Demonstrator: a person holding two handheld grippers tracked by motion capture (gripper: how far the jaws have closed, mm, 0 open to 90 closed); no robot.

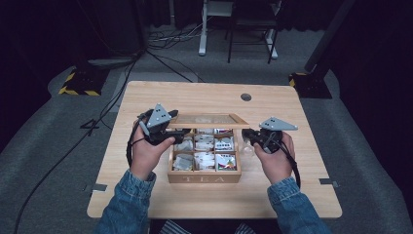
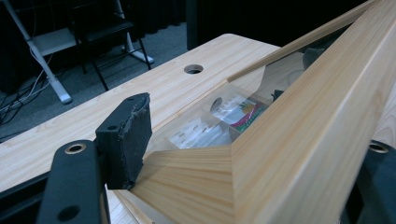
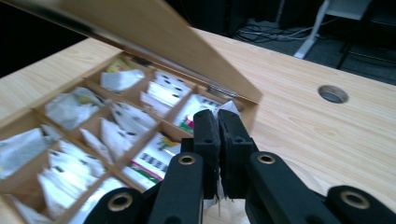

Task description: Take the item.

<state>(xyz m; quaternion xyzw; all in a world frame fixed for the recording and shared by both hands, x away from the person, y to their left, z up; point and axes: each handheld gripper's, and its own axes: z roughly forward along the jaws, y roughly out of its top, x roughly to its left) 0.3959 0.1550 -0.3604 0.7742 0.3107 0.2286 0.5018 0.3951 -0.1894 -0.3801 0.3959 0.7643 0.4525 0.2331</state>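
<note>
1. L claw [image 1: 181, 132]: jaws part-open, clamped on the left edge of the lid [image 1: 207, 120]. In the left gripper view one pad [image 2: 128, 135] presses the lid's wood frame; the other jaw sits on the frame's far side.
2. Lid is propped half up, hinged at the back, tilted over the box [image 1: 204, 178].
3. L hand [image 1: 146, 148]: beside the box's left wall, claw pointing right, grey plate on top.
4. R claw [image 3: 218, 135]: jaws pressed together. A thin white scrap shows between the pads lower down; can't tell what it is.
5. R hand [image 1: 275, 153]: just right of the box, claw pointing left, near the back-right corner.
6. Box sits mid-table [image 1: 302, 195], front reads "TEA", 9 compartments w/ tea bags [image 3: 114, 130].
</note>
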